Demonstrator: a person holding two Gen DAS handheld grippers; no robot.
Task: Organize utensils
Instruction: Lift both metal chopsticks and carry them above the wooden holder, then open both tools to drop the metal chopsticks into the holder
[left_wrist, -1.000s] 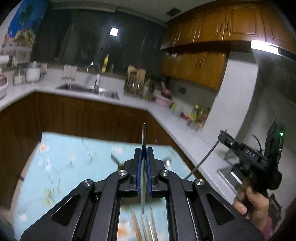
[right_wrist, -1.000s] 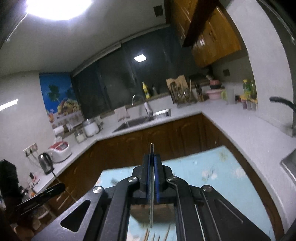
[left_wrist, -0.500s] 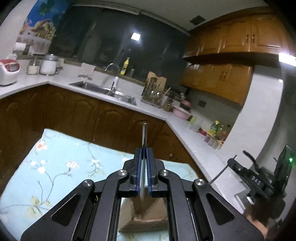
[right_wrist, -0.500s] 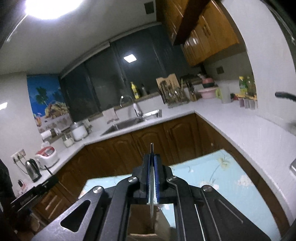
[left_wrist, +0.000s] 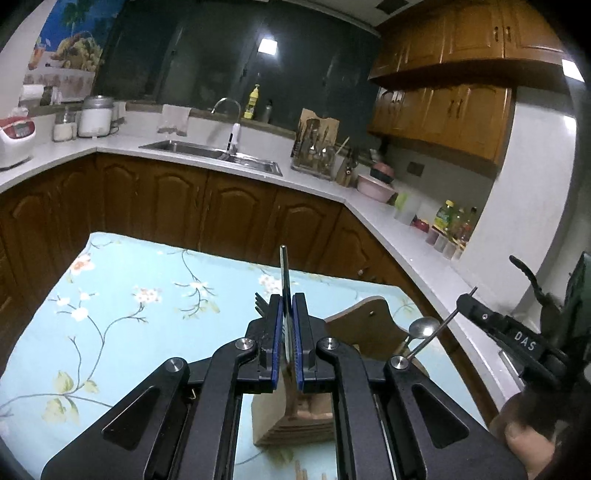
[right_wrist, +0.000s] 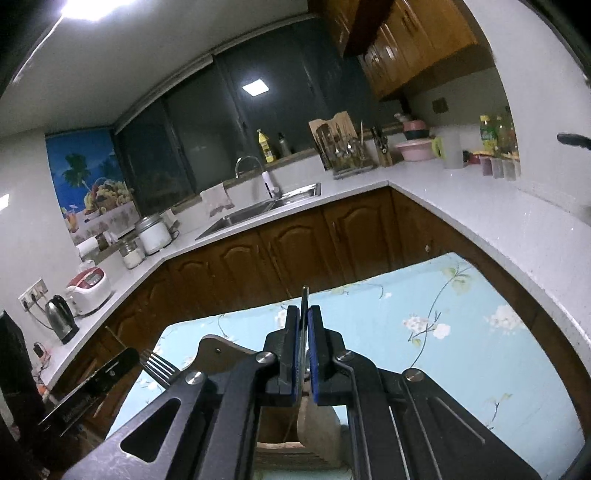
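Dim kitchen: wooden cabinets (left_wrist: 236, 206), white counter (right_wrist: 491, 206), dark window (left_wrist: 236, 55), sink (left_wrist: 210, 155).

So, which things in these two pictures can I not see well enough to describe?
Wooden holder: both views, its slots are hidden behind the black tool bodies.
Fork: left view, mostly behind the left tongs.
Spoon: right view, bowl hidden behind the right tongs.
Sticks: left view, cut off by the bottom edge.

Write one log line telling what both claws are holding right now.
left claw: shut on fork | right claw: shut on spoon | both near wooden holder on flowery tablecloth
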